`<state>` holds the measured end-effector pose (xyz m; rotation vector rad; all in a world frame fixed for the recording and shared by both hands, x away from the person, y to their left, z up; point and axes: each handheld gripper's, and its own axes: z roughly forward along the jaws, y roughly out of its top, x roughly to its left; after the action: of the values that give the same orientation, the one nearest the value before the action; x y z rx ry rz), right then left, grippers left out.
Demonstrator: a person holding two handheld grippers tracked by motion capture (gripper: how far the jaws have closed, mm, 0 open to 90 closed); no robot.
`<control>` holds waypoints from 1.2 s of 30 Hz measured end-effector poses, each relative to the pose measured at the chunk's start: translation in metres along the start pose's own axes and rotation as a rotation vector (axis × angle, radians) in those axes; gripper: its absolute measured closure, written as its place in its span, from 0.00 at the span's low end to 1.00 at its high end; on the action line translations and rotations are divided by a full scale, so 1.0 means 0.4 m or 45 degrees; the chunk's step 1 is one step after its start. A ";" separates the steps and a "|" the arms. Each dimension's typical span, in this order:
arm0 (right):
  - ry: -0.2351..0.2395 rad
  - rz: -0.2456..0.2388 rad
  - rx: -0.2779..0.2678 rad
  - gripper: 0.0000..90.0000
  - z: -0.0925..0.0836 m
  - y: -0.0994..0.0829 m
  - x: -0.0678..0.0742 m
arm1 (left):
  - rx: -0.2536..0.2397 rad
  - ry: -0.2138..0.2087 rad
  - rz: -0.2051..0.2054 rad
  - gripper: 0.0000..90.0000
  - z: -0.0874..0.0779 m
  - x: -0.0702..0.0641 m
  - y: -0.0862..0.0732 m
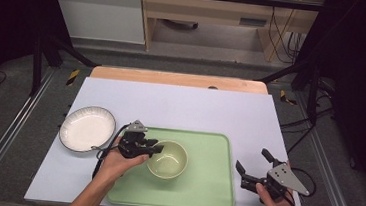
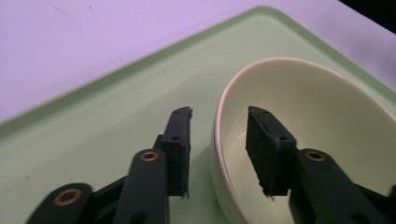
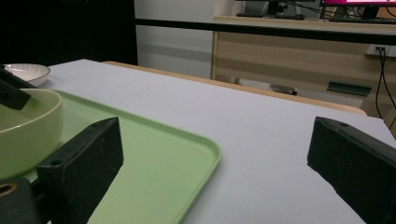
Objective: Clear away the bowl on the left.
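Our left gripper (image 2: 218, 135) fingers spread astride the green bowl (image 1: 167, 159) rim, not pinching, tray (image 1: 214, 186) near the worktop's front edge, our right gripper (image 1: 253, 167) fingers wide apart

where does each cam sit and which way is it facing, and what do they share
High view: above the person's side, looking forward and down on the tray; forearms, both hands, left gripper and right gripper show.
Left gripper view: on that gripper, looking along its jaws astride the bowl rim.
Right gripper view: low, looking across the table; wide-open jaws show.
Shared: bowl and tray in all.
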<state>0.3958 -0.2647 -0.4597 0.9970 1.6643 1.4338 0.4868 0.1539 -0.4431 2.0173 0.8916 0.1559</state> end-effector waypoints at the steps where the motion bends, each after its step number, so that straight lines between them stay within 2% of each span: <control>1: 0.002 -0.002 0.000 0.04 0.000 0.000 0.000 | -0.021 0.008 0.004 0.61 -0.005 0.000 0.001; 5: -0.005 0.003 0.006 0.04 -0.003 0.001 -0.002 | -0.064 0.033 0.057 0.50 -0.019 0.002 0.003; 7: -0.006 0.000 -0.002 0.04 -0.007 0.006 -0.002 | -0.103 0.020 0.071 0.44 -0.029 0.000 0.003; 8: -0.009 0.000 -0.001 0.04 -0.008 0.007 0.000 | -0.103 0.020 0.071 0.39 -0.029 0.000 0.003; 9: -0.010 -0.006 -0.002 0.04 -0.009 0.007 0.001 | -0.142 0.015 0.097 0.34 -0.041 -0.002 0.003; 12: -0.012 -0.016 -0.016 0.04 -0.009 0.010 0.008 | -0.195 -0.015 0.120 0.20 -0.052 -0.002 0.004; 14: 0.000 -0.021 -0.011 0.04 -0.004 0.010 0.014 | -0.229 -0.028 0.147 0.16 -0.057 0.001 0.004; 16: 0.007 -0.035 0.001 0.04 -0.001 0.009 0.016 | -0.261 -0.030 0.148 0.13 -0.059 0.002 0.004; 18: 0.007 -0.033 -0.002 0.04 -0.003 0.010 0.018 | -0.270 -0.023 0.146 0.12 -0.062 0.000 0.003; 22: -0.006 -0.024 -0.009 0.04 -0.009 0.011 0.014 | -0.260 0.004 0.188 0.11 -0.075 -0.010 -0.004; 26: -0.010 -0.026 -0.018 0.04 -0.009 0.011 0.011 | -0.300 0.001 0.191 0.09 -0.108 -0.005 -0.015; 29: -0.008 -0.032 -0.021 0.04 -0.011 0.011 0.012 | -0.366 -0.013 0.149 0.09 -0.141 0.008 -0.020; 31: -0.013 -0.028 -0.023 0.03 -0.012 0.012 0.012 | -0.409 0.006 0.130 0.09 -0.161 0.016 -0.022; 36: -0.018 -0.020 -0.020 0.03 -0.011 0.011 0.008 | -0.432 0.033 0.143 0.07 -0.187 0.028 -0.034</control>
<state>0.3908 -0.2634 -0.4550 0.9807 1.6446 1.4246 0.4559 0.2170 -0.4120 1.7499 0.7136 0.3716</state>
